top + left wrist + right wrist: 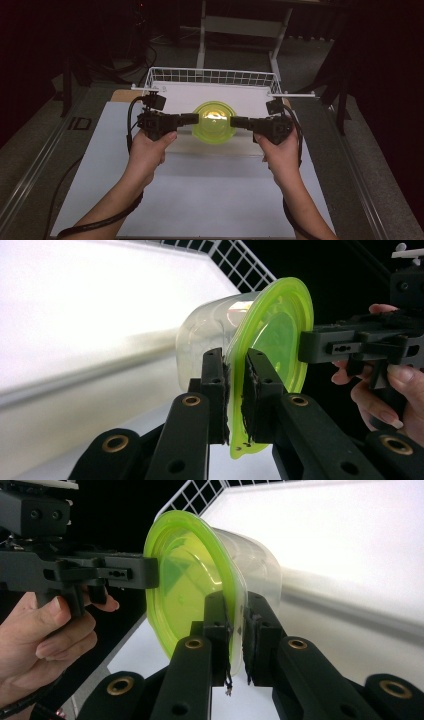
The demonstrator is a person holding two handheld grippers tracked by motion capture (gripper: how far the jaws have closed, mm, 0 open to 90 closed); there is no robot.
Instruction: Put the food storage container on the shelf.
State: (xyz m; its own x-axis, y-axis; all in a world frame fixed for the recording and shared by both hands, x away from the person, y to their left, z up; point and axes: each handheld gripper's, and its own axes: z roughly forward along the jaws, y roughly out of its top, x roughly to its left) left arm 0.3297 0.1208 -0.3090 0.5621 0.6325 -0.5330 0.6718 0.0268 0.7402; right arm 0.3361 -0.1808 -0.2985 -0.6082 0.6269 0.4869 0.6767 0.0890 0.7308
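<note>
Yellow-green plastic lid on a clear round plastic container sits between both grippers in the high view, just in front of the white wire basket and above the white table sheet. Left gripper meets the lid's left edge; right gripper meets its right edge. Whether the container rests on the sheet cannot be told.

Left gripper view: left gripper has its jaws closed on the lid's rim, one pad on each face. Clear container body extends from the lid toward the basket. Right gripper touches the opposite rim, a hand behind it.

Right gripper view: right gripper jaws pinch the lid rim likewise, with the container body on the basket side. Left gripper clamps the far edge.
</note>
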